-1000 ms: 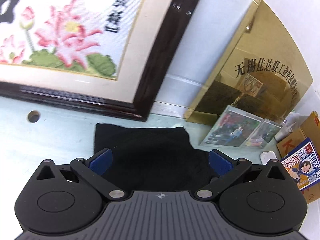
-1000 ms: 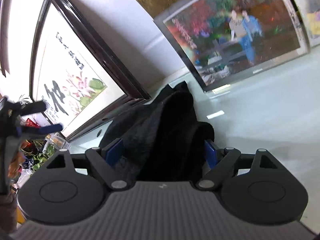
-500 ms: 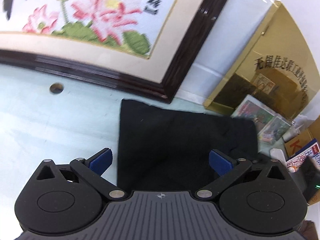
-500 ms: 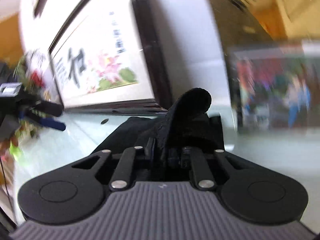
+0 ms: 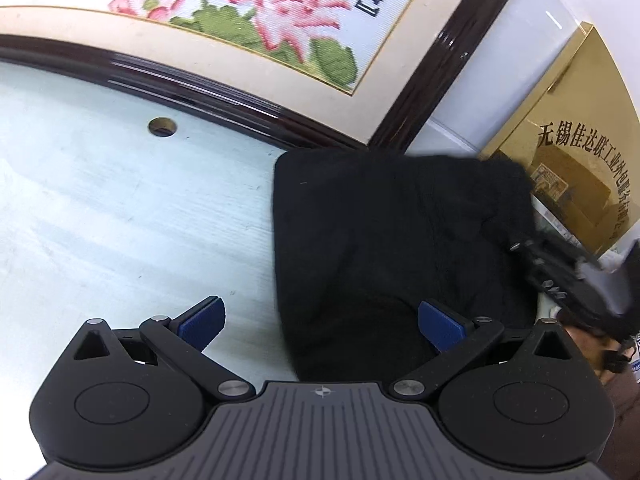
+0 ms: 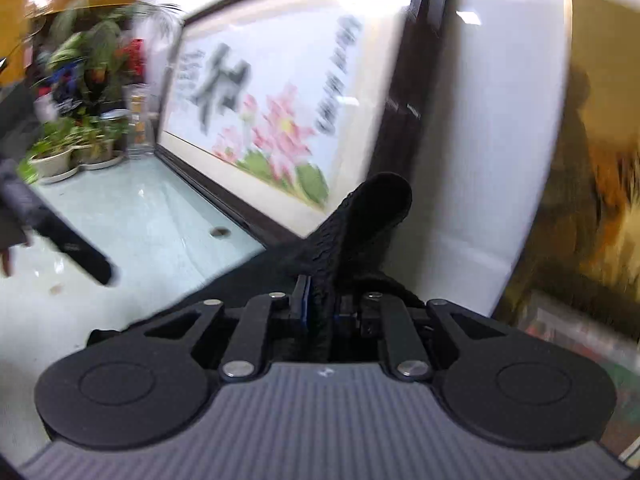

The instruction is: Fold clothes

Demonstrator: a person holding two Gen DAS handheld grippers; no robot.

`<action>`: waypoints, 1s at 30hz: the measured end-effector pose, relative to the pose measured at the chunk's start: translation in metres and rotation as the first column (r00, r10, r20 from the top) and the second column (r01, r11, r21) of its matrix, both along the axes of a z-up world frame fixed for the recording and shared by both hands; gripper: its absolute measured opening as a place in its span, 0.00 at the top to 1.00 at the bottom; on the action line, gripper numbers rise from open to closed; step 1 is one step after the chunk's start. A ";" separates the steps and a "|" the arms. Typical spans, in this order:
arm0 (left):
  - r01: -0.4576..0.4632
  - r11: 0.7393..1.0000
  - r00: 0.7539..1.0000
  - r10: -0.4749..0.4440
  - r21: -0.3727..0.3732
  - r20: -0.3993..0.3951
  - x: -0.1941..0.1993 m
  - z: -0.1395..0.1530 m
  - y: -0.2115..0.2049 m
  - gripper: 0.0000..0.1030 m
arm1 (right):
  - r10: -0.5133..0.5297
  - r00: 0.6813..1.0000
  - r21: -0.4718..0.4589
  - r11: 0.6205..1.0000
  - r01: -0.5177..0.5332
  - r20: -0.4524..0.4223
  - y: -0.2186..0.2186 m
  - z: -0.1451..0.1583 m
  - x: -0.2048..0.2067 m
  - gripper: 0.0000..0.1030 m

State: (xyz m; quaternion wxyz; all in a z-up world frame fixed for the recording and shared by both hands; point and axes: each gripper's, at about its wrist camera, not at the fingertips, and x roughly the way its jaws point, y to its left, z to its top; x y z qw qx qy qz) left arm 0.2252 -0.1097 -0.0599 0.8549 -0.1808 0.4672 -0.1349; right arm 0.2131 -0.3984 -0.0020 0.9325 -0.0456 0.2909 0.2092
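We note a matt, knitted black cloth garment [image 5: 400, 240] on a smooth, glossy pale tabletop [image 5: 120, 208]; matt black plastic grippers — left [image 5: 320, 320], right [image 6: 324, 304] — a lacquered dark wood frame [image 5: 420, 92], and a mirror-bright gold plaque [image 5: 560, 140].

One black garment [image 5: 392, 248] lies on one pale table [image 5: 120, 208], which has one round hole [image 5: 162, 126] in its top. Two grippers are in play: the left gripper [image 5: 320, 316], empty with its fingers spread, and the right gripper [image 6: 322, 306], pinched on a fold of the cloth. Behind stand one framed lotus embroidery [image 5: 248, 12], one gold plaque [image 5: 580, 152], and at least two potted plants [image 6: 68, 148], blurred.
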 end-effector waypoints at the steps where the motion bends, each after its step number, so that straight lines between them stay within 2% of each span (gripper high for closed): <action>1: -0.005 1.000 1.000 0.005 0.002 0.002 -0.002 0.000 0.002 0.00 | -0.021 0.999 0.011 1.000 0.021 -0.039 -0.005 -0.010 0.003 0.85; 2: -0.009 1.000 1.000 0.009 0.005 0.004 -0.004 -0.001 0.004 0.00 | -0.049 0.995 0.003 0.999 0.049 -0.085 -0.009 -0.021 0.005 0.83; 4: -0.018 1.000 1.000 0.018 0.016 0.005 -0.007 -0.002 0.008 0.00 | -0.126 0.978 -0.050 0.992 0.119 -0.168 -0.013 -0.042 0.007 0.71; 6: -0.030 0.999 1.000 0.030 0.030 0.002 -0.009 -0.003 0.011 0.00 | -0.193 0.964 -0.089 0.980 0.179 -0.185 -0.018 -0.048 0.002 0.46; 8: -0.044 0.998 0.999 0.044 0.042 0.004 -0.010 -0.004 0.015 0.00 | -0.225 0.958 -0.089 0.973 0.212 -0.178 -0.024 -0.044 -0.009 0.30; 13: -0.062 0.996 0.998 0.060 0.069 0.023 -0.011 -0.005 0.017 0.00 | -0.228 0.962 -0.039 0.974 0.225 -0.147 -0.029 -0.020 -0.038 0.29; 15: -0.066 0.991 0.997 0.062 0.114 0.041 -0.010 -0.003 0.015 0.00 | -0.230 0.964 -0.019 0.973 0.230 -0.134 -0.031 -0.010 -0.050 0.29; 17: -0.076 0.981 0.996 0.068 0.178 0.052 -0.008 -0.001 0.011 0.00 | -0.199 0.971 0.073 0.975 0.210 -0.135 -0.025 0.000 -0.064 0.29; 19: -0.071 0.970 0.997 0.059 0.231 0.057 -0.006 0.004 0.007 0.00 | -0.174 0.974 0.154 0.968 0.196 -0.142 -0.010 0.003 -0.075 0.29; 22: -0.032 0.944 0.999 0.022 0.330 0.035 -0.001 0.011 -0.005 0.00 | -0.129 0.973 0.299 0.936 0.183 -0.191 0.018 0.000 -0.090 0.29; 25: 0.010 0.937 1.000 -0.010 0.349 -0.003 0.003 0.017 -0.015 0.00 | -0.076 0.969 0.352 0.923 0.158 -0.235 0.057 -0.009 -0.103 0.29; 28: 0.051 0.916 0.998 -0.037 0.397 -0.044 0.008 0.022 -0.027 0.00 | -0.042 0.968 0.360 0.924 0.132 -0.247 0.092 -0.015 -0.114 0.29; 30: 0.068 0.898 0.997 -0.049 0.435 -0.054 0.009 0.025 -0.032 0.00 | -0.061 0.961 0.387 0.907 0.165 -0.269 0.105 -0.023 -0.117 0.29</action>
